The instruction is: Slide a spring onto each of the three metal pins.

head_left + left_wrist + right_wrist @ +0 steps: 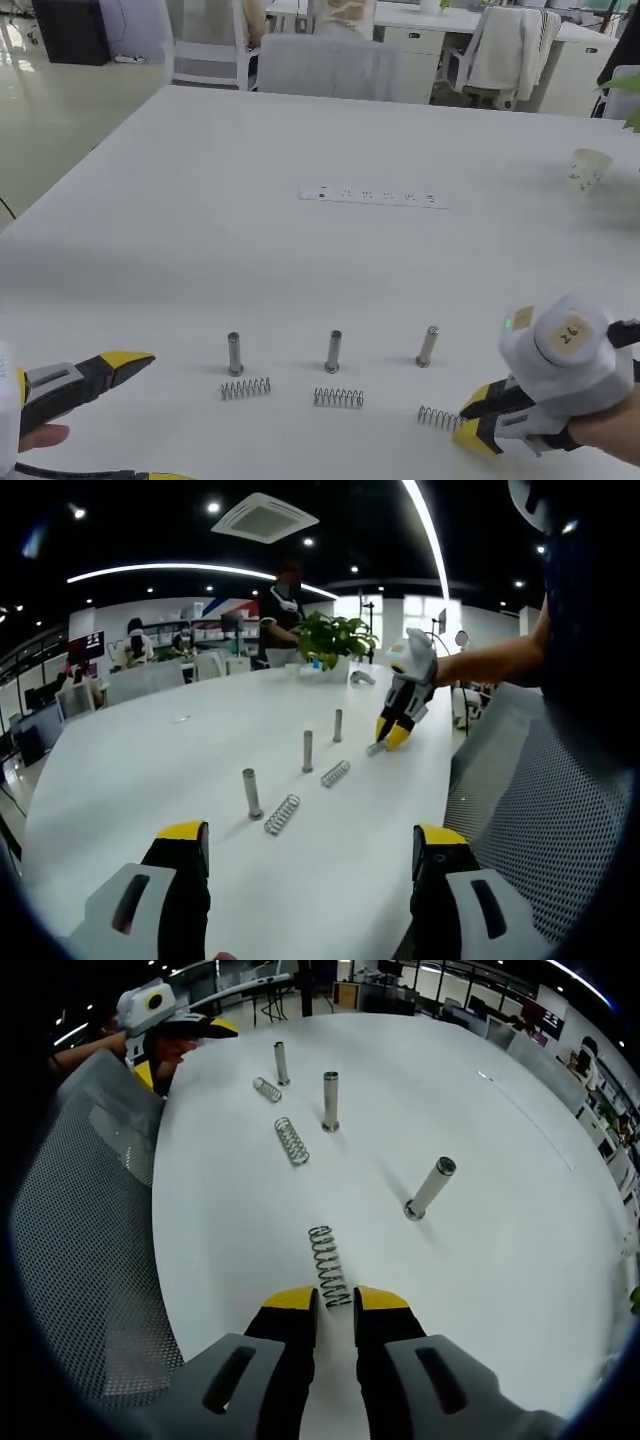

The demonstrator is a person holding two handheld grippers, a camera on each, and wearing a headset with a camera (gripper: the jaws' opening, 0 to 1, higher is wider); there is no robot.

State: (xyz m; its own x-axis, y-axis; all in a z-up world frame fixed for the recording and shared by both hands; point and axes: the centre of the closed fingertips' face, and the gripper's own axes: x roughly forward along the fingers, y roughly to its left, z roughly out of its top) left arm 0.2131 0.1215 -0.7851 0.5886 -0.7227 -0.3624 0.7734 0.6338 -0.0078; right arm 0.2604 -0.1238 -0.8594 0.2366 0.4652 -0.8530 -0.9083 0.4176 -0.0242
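The white tabletop (150, 220) carries three metal pins, standing upright in a row across its near part: left pin (234, 354), middle pin (333, 351) and right pin (427, 346). No pin carries a spring. One spring lies flat on the near side of each pin: left spring (245, 388), middle spring (338, 398) and right spring (437, 418). Each spring lies near its pin without touching it.

The right claw (335, 1300) is low over the tabletop at the near right, at the right end of the right spring. In the right gripper view its jaws stand close together with a narrow gap between them. The nearest coils of that spring lie in this gap. It cannot be told whether the jaws press on the coils or only flank them. The rest of the spring lies free on the tabletop, running away from the claw.

The left claw (312, 840) is released, its jaws spread wide with nothing between them. It is held at the near left of the tabletop, well apart from the left pin and left spring, and points along the row.

A power strip (370, 196) lies across the middle of the tabletop, on the far side of the pins. A paper cup (588, 168) sits at the far right.
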